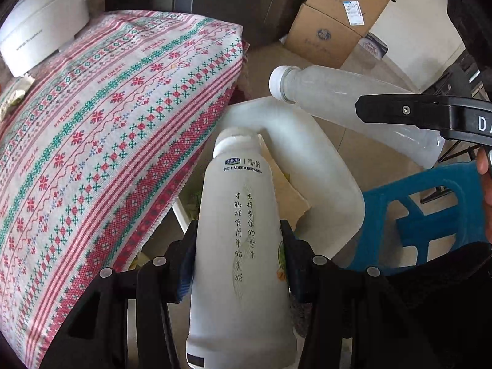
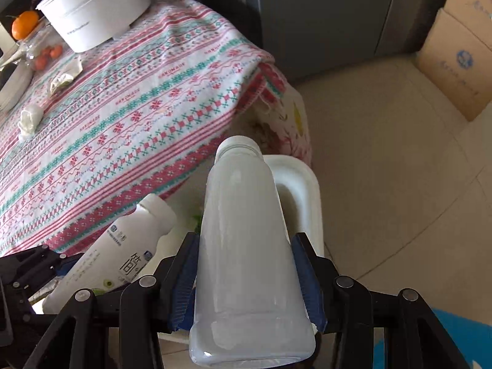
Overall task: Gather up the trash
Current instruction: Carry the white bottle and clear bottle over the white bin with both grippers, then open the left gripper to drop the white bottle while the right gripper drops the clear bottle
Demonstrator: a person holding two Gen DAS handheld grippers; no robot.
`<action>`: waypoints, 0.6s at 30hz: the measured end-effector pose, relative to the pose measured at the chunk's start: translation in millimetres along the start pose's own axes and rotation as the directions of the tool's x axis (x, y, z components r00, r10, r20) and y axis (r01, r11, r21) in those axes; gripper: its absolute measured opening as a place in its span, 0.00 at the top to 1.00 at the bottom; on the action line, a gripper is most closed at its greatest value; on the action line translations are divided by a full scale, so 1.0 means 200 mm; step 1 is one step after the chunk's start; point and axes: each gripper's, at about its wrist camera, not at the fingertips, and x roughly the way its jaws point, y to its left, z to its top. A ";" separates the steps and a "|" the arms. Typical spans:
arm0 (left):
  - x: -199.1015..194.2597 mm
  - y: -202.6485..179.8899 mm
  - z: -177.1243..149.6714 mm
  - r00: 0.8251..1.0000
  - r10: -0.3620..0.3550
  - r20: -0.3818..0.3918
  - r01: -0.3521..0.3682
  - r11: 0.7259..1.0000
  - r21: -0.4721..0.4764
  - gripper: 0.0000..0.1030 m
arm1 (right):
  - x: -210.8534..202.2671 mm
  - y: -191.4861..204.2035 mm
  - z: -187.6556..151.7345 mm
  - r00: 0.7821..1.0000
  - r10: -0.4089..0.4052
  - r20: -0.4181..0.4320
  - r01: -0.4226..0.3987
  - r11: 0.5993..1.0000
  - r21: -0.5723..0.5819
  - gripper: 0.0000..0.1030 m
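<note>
My left gripper (image 1: 238,246) is shut on a white printed bottle (image 1: 240,246) with Chinese text, held over a white bin (image 1: 319,166) beside the table. My right gripper (image 2: 244,255) is shut on a plain milky bottle (image 2: 246,246), also above the white bin (image 2: 303,184). The plain bottle shows in the left wrist view (image 1: 353,107), with the right gripper's finger (image 1: 415,112) on it. The printed bottle shows at lower left of the right wrist view (image 2: 117,255). A crumpled tissue (image 2: 29,121) and a wrapper (image 2: 66,75) lie on the table.
The table has a patterned red and green cloth (image 1: 101,123). A white cooker pot (image 2: 95,9), oranges (image 2: 24,24) and plates stand at its far side. Cardboard boxes (image 1: 335,21) stand on the floor by a dark cabinet. A blue plastic stool (image 1: 430,215) is at the right.
</note>
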 end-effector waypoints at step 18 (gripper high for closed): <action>-0.30 0.20 -0.03 0.983 0.166 0.081 -0.160 0.984 -0.083 0.21 | 0.12 0.02 -0.03 0.995 -0.039 -0.093 0.035 0.998 -0.045 0.48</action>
